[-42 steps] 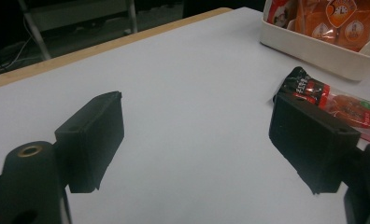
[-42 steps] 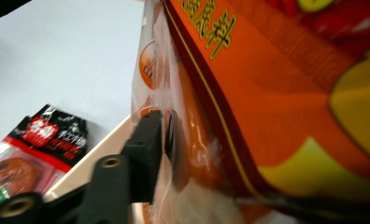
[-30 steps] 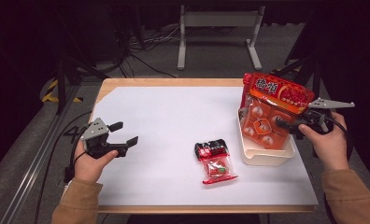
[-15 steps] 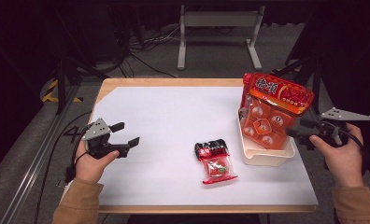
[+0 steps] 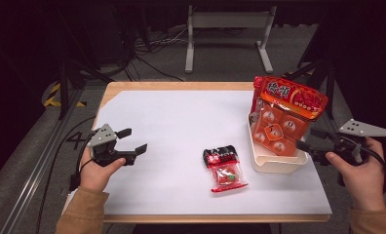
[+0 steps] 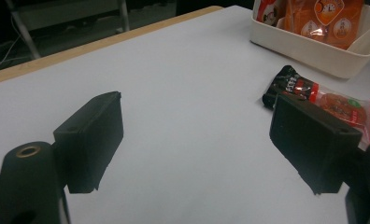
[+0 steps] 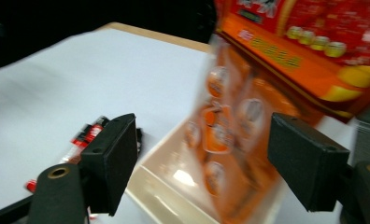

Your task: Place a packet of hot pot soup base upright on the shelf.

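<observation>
Your right gripper (image 5: 312,145), jaws spread, sits just beside the bin (image 5: 277,164) holding the orange bag (image 5: 283,117); next, grab the small packet (image 5: 225,169).

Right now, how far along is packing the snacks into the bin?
Done: the big orange snack bag stands in the white bin. In hand: nothing; the right tool is open beside the bin. Left: the small red packet lies on the table, with the left tool open nearby.

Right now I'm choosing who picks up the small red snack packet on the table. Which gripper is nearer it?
Left, narrowly. The left gripper hovers open to the small snack packet's left; the right gripper is open beyond the white bin.
</observation>
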The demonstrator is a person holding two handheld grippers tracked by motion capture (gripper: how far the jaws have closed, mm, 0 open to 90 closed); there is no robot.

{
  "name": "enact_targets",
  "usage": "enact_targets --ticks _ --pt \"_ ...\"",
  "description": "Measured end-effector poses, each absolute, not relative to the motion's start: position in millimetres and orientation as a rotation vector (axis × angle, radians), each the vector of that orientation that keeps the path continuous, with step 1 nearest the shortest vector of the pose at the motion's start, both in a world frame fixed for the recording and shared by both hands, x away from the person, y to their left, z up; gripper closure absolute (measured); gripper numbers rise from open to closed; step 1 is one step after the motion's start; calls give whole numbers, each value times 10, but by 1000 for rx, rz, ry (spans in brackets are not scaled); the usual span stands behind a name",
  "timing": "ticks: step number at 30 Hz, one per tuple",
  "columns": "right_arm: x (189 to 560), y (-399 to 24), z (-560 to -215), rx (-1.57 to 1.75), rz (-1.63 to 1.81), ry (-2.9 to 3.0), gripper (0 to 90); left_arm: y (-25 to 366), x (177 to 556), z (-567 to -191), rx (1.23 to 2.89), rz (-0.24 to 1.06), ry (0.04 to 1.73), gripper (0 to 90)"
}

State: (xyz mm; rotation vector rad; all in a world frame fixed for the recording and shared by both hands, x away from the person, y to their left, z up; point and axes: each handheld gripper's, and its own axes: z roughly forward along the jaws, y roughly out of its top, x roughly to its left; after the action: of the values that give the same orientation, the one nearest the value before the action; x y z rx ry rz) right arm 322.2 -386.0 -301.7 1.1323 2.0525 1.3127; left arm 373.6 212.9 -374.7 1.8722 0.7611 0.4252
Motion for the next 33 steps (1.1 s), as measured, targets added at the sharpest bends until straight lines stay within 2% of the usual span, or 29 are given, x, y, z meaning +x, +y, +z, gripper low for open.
enact_targets --ticks 18,33 --pt "3213 -3322 -3259 936 1357 2147 225 1983 3753 -3801 1900 398 767 182" --pt "3222 -3159 -3331 856 1381 2188 223 1532 3822 -3844 1915 287 693 177"
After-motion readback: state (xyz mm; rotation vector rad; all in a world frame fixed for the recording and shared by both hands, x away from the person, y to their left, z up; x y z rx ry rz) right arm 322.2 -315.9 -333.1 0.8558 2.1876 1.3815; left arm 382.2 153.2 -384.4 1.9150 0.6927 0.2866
